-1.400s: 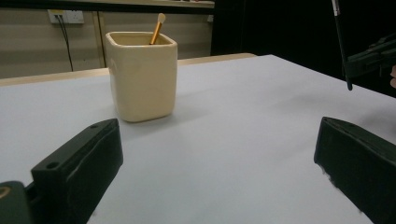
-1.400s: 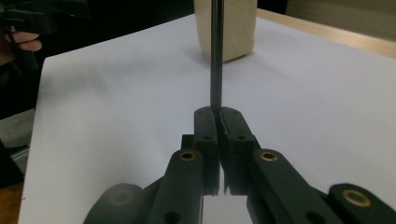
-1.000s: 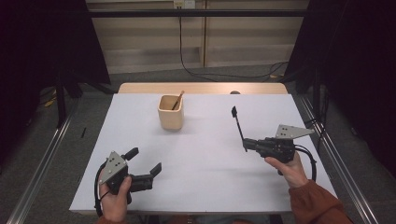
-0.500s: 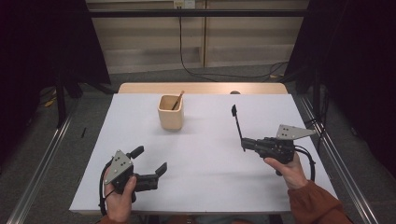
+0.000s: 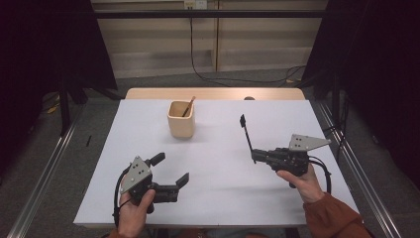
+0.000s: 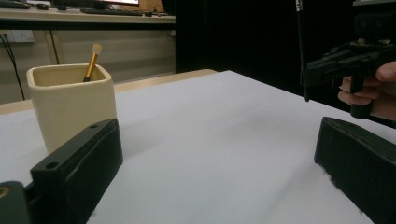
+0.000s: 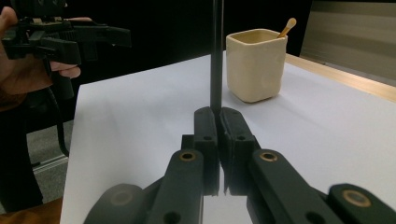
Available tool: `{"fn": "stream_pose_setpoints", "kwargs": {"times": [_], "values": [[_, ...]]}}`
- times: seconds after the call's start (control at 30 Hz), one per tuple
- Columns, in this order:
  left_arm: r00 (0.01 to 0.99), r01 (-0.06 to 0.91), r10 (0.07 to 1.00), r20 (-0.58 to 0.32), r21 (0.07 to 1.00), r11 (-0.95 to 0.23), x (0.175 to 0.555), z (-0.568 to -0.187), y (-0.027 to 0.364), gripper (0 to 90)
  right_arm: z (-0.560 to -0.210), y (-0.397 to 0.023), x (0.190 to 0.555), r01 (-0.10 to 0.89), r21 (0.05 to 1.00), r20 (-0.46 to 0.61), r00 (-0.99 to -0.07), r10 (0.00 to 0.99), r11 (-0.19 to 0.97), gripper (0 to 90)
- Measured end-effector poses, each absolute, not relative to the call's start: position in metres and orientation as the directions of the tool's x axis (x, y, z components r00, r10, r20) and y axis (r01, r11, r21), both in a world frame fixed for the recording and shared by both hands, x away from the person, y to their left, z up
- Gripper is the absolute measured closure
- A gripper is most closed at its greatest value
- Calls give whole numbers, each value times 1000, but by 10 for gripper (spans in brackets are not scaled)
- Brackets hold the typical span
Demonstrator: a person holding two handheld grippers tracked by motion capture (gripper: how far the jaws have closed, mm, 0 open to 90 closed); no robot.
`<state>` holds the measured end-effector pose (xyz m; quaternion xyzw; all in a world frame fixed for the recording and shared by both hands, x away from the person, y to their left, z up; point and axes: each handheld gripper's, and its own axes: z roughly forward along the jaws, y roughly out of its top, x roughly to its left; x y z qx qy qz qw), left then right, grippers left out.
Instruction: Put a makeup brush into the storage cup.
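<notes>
The right gripper [image 5: 255, 154], near the table's [image 5: 218, 198] right edge, clamps an upright black brush [image 5: 246, 135]; the left gripper [image 5: 171, 169], jaws apart, hovers at the front-left corner.

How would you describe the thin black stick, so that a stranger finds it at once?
Start at the white table and find the right tool, on its right side. Clamped in it is a thin black brush, standing nearly upright. The other brush, gold-handled, leans inside the cream cup.

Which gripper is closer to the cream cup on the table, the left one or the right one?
Left, narrowly. The left gripper is below the cup, open and empty. The right gripper is off to its right, shut on a thin black brush.
</notes>
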<state>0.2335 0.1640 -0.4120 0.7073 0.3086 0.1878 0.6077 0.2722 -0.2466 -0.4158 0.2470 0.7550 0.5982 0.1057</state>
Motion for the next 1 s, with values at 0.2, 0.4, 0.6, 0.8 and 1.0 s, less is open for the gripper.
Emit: {"fn": "stream_pose_setpoints", "kwargs": {"times": [0.2,0.4,0.6,0.8,1.0], "values": [[762,207,640,-100,974,-94,237,-409,153,10,-414,-241,269,224,957,110,-868,485,184,856],[765,209,639,-82,970,-126,240,-405,140,8,-416,-236,269,232,954,117,-871,478,190,856],[784,206,614,-92,971,-118,246,-402,130,8,-416,-233,269,231,956,122,-874,470,182,856],[796,195,597,-96,975,-104,251,-396,119,8,-416,-233,270,245,957,150,-874,463,154,856],[823,157,564,-72,982,-104,254,-387,102,9,-415,-233,270,249,959,161,-872,462,136,856]]}}
